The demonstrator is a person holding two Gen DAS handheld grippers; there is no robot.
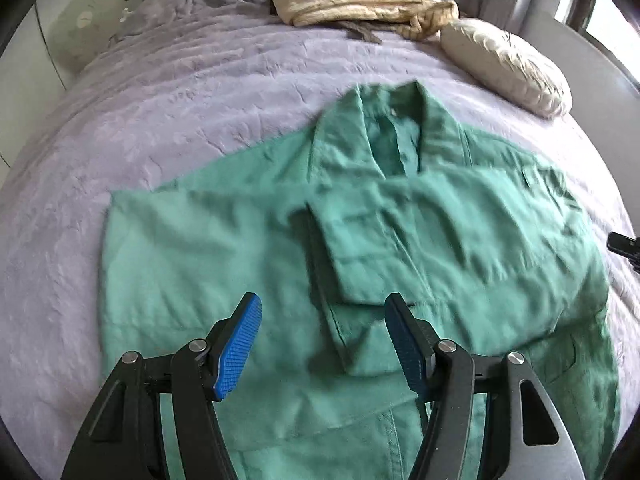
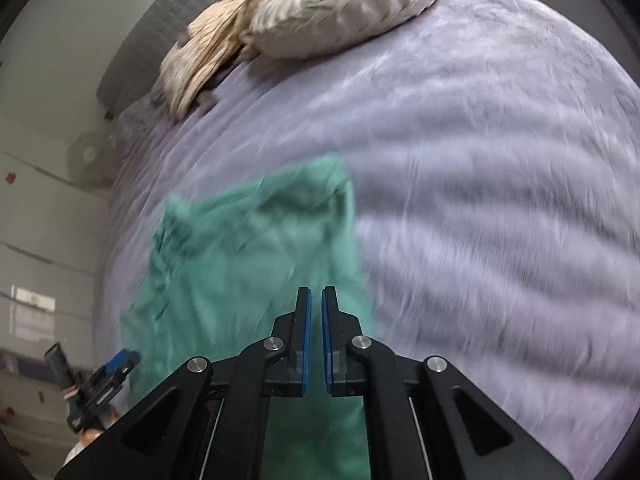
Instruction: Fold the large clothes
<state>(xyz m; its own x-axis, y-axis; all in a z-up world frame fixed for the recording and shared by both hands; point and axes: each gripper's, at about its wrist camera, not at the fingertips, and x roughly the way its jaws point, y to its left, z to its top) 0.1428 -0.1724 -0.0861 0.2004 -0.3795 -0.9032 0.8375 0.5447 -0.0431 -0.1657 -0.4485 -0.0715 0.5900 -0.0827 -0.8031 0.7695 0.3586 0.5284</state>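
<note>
Green shirt (image 1: pixel 360 248) lies flat mid-bed on the lilac bedspread (image 1: pixel 160 120), one sleeve already folded across its front; your left gripper (image 1: pixel 324 344) hovers wide and empty, right gripper (image 2: pixel 316 336) nearly closed on nothing, so further folds remain.

object: green collared shirt (image 1: pixel 360 216) | state: 1 sleeve folded across front | location: flat on bed, collar far
</note>
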